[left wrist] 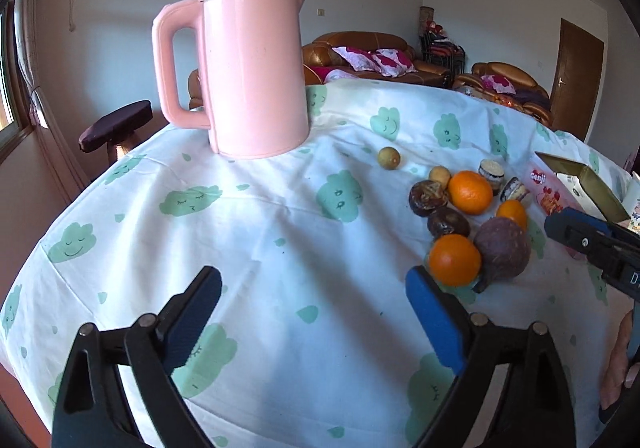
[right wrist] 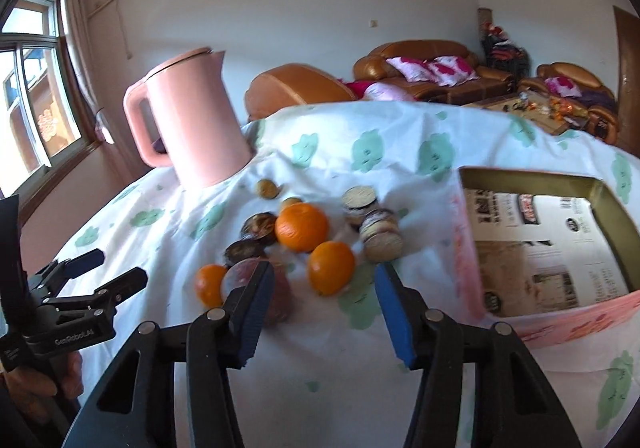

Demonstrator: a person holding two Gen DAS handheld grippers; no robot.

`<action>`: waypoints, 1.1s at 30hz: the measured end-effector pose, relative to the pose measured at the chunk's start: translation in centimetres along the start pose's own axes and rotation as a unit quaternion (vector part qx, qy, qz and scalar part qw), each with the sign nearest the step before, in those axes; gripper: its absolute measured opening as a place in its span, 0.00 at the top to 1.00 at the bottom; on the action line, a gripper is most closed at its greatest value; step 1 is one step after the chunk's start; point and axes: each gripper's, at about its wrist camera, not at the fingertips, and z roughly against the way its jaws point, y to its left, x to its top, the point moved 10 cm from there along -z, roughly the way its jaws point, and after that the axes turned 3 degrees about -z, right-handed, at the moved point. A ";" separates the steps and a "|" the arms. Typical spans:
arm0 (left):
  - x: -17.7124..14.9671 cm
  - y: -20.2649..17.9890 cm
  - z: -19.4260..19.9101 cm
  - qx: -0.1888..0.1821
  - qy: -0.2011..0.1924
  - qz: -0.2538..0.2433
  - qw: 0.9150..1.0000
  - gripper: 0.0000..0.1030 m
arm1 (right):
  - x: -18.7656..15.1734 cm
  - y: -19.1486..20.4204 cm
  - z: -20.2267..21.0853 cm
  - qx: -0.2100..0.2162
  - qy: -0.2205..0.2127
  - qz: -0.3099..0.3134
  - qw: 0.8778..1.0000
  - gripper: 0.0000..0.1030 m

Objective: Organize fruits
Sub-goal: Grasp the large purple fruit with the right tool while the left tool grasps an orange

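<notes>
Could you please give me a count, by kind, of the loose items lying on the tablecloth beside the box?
Oranges: 3
Small yellow-brown round fruits: 2
Dark wrinkled fruits: 2
Purple passion fruit: 1
Round sandwich biscuits: 2
Total: 10

A wrinkled matt cotton-looking tablecloth [left wrist: 280, 232] is lying under my tongs, printed with green clouds. The pink kettle [left wrist: 252, 72] is showing smooth, satin plastic. My left gripper [left wrist: 314, 312] and right gripper [right wrist: 324, 308] are wearing ribbed blue rubbery pads on matt black plastic arms with bright metal rivets. The oranges [right wrist: 302, 228] are gleaming with dimpled, waxy peel; the purple fruit [left wrist: 502, 248] is looking dull and rough. The box [right wrist: 608, 200] is shining gold inside, holding printed paper. Behind, a leather sofa [right wrist: 420, 68] is glinting glossy.
</notes>
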 end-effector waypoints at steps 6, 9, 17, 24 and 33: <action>-0.3 -0.6 0.3 -0.016 0.003 -0.021 1.000 0.11 | -1.7 4.1 -2.9 0.023 0.058 0.027 0.998 0.47; 0.1 -1.5 1.0 -0.020 -0.006 -0.043 0.999 0.11 | -2.6 4.1 -4.9 0.015 0.093 0.027 0.995 0.46; 0.8 -3.7 0.8 -0.036 -0.002 -0.060 0.998 0.11 | -3.1 3.5 -5.2 0.060 0.128 -0.019 0.990 0.48; 1.6 -6.2 0.3 -0.063 0.001 -0.070 0.996 0.11 | -1.3 2.2 -1.7 0.058 0.082 -0.027 0.995 0.48; 1.0 -9.6 -5.0 -0.086 0.072 -0.059 0.992 0.40 | 4.2 -3.4 5.2 -0.038 -0.063 -0.014 0.997 0.48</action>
